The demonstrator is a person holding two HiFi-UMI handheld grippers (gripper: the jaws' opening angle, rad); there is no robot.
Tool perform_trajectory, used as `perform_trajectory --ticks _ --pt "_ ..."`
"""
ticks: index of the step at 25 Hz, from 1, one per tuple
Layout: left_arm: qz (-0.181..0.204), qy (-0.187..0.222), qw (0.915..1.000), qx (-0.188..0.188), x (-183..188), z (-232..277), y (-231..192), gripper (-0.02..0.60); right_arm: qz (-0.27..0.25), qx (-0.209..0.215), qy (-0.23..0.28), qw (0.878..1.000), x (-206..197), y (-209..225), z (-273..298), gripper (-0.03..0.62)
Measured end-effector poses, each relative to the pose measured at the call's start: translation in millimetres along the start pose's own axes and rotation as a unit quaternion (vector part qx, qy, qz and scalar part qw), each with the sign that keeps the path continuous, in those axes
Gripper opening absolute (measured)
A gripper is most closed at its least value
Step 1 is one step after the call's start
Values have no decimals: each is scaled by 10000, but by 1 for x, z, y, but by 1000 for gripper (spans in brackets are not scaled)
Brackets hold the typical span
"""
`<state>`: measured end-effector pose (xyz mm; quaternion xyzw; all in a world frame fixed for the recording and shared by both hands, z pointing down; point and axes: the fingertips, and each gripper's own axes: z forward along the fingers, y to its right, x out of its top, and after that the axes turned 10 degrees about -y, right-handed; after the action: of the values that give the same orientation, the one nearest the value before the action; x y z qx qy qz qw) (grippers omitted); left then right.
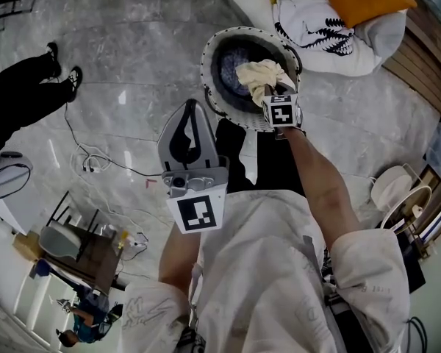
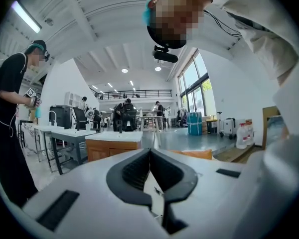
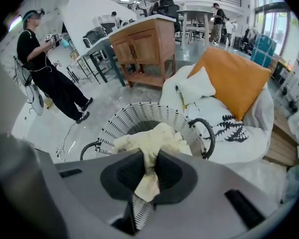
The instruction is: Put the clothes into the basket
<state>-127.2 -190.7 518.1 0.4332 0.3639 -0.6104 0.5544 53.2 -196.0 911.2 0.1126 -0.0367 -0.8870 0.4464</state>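
Left gripper [image 1: 189, 107], jaws together, is hovering beside the white woven basket [image 1: 206, 63] on grey marble floor [image 1: 132, 57]; right gripper [image 1: 275, 90] is clamping cream cloth [image 1: 259, 73] above.

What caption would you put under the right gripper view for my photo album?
The right gripper grips a cream cloth just above the white basket.

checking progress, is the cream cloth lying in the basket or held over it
Held over it: the right claw is shut on the cream cloth, which is bunched above the open basket.
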Motion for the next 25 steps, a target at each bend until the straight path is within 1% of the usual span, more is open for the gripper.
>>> perform_trajectory --ticks 3,5,6,9,12,16,21,25 --pt "4 4 10000 -2 1 1 0 5 82 -40 -39 10000 -1 4 4 26" --pt "10 18 10000 -1 2 1 -2 5 7 -70 -92 9999 -3 4 5 28" --pt "16 18 10000 3 2 0 -2 5 -39 -89 -138 9999 -6 4 6 34" --pt "1 6 10000 16 2 -1 -2 5 -33 -77 -253 9996 -13 3 6 100" --pt "-13 20 10000 -20 1 -1 -1 5 -26 -18 -356 9994 -22 1 9 117" --pt "-39 30 10000 -60 1 -2 2 5 -61 52 -432 9990 -28 -4 7 118" --pt "-28 80 9999 -99 5 -5 2 5 -15 -14 -297 9996 -25 -3 -1 115" --pt "-45 165 9998 -134 10 -9 3 5 -17 -7 -32 10000 -19 -4 -14 114"
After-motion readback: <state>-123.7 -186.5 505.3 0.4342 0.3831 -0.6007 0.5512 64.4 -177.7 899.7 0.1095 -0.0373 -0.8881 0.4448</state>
